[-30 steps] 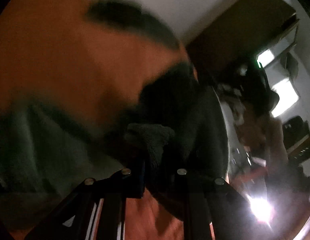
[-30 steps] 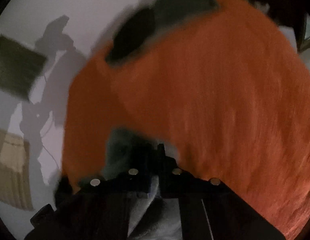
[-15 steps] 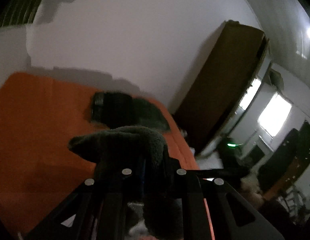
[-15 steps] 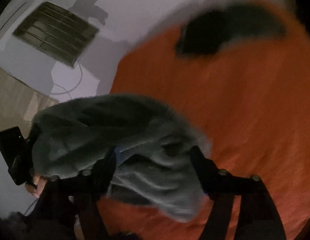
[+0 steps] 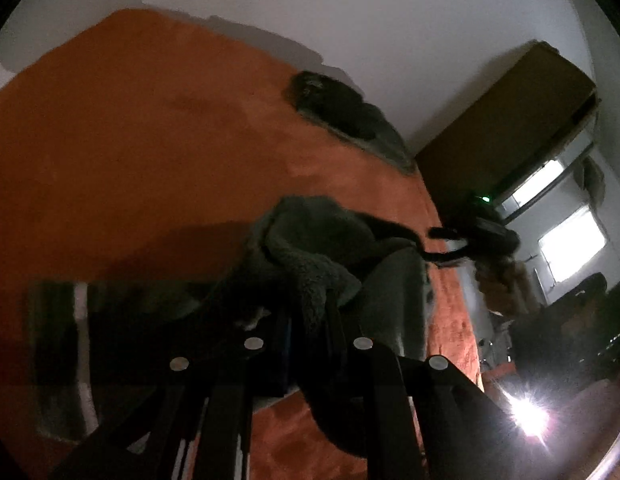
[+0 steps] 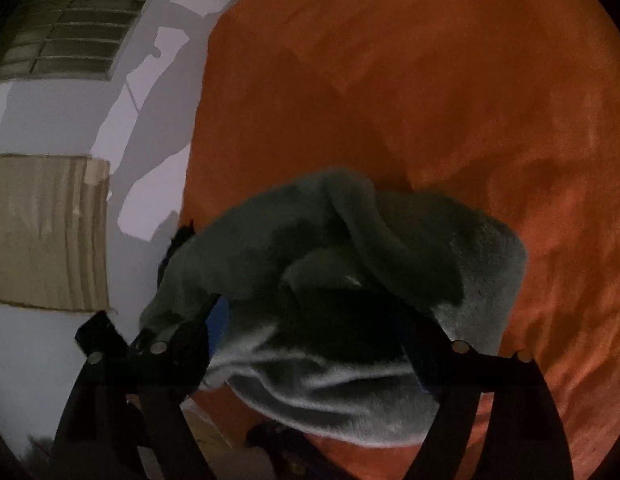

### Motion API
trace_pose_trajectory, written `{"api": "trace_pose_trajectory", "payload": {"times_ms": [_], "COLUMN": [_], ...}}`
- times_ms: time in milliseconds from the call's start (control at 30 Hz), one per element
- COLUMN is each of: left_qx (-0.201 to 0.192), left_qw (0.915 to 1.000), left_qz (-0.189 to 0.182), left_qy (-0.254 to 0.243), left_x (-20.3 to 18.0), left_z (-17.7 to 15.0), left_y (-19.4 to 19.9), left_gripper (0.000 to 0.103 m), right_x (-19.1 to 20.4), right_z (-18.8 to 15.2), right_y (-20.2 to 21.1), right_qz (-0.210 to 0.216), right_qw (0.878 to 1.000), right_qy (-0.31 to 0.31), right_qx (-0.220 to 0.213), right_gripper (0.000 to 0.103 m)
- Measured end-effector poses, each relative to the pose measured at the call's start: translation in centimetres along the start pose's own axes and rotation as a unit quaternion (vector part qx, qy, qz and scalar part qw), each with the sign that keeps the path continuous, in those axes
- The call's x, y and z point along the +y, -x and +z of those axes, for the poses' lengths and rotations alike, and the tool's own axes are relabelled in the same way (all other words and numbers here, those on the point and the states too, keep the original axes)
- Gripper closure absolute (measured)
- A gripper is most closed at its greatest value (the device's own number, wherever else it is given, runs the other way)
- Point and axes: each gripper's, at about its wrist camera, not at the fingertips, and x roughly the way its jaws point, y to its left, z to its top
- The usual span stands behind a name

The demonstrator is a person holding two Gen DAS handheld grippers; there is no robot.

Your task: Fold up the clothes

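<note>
A grey fleece garment (image 5: 310,240) hangs bunched over the orange bed cover (image 5: 129,140). My left gripper (image 5: 310,320) is shut on a fold of it, and the cloth drapes over the fingers. My right gripper (image 6: 314,320) has its jaws opening wide. The fleece garment (image 6: 390,240) sags loosely between and in front of them, and the pads do not press on it. In the left wrist view the right gripper (image 5: 440,246) shows at the garment's right end, with a hand (image 5: 506,280) behind it.
A dark folded pile (image 5: 342,108) lies at the bed's far edge by the white wall. A brown wardrobe (image 5: 510,120), bright windows (image 5: 570,240) and a glaring lamp (image 5: 526,420) are to the right. Cardboard (image 6: 49,232) and a louvred vent (image 6: 69,32) are on the wall left of the bed.
The right gripper went from shut on the fleece to wide apart. Both hands swung across the bed, and the garment now sags lower over the cover.
</note>
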Motion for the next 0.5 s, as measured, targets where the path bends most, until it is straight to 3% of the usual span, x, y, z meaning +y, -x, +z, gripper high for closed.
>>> {"api": "trace_pose_trajectory", "payload": {"times_ms": [100, 200, 267, 367, 433, 467, 500], "left_qx": [0.014, 0.027, 0.035, 0.040, 0.035, 0.031, 0.027], "left_qw": [0.9999, 0.9996, 0.9993, 0.9991, 0.9993, 0.9995, 0.9996], "left_qz": [0.008, 0.010, 0.005, 0.003, 0.003, 0.007, 0.010], "left_qy": [-0.007, -0.002, 0.007, 0.016, 0.014, 0.008, 0.002], "left_x": [0.4, 1.2, 2.0, 2.5, 2.4, 2.1, 1.8], "left_z": [-0.9, -1.3, -1.5, -1.4, -0.9, -0.5, -0.1], "left_y": [-0.4, -1.1, -1.7, -2.3, -2.7, -2.8, -2.9], "left_gripper": [0.090, 0.090, 0.090, 0.089, 0.089, 0.089, 0.089], "right_x": [0.5, 1.1, 1.0, -0.9, -1.3, -1.6, -1.8], "right_z": [0.2, 1.0, 2.1, 3.2, 3.9, 4.2, 4.6], "right_y": [3.2, 6.6, 7.2, 4.8, 2.8, 1.8, 0.7], "right_qz": [-0.056, -0.114, -0.123, -0.112, -0.146, -0.163, -0.179], "right_qw": [0.997, 0.985, 0.983, 0.988, 0.981, 0.977, 0.973], "right_qy": [0.028, 0.064, 0.090, 0.093, 0.116, 0.128, 0.139], "right_qx": [-0.054, -0.109, -0.104, -0.052, -0.051, -0.050, -0.050], "right_gripper": [0.021, 0.021, 0.013, 0.012, 0.013, 0.029, 0.078]}}
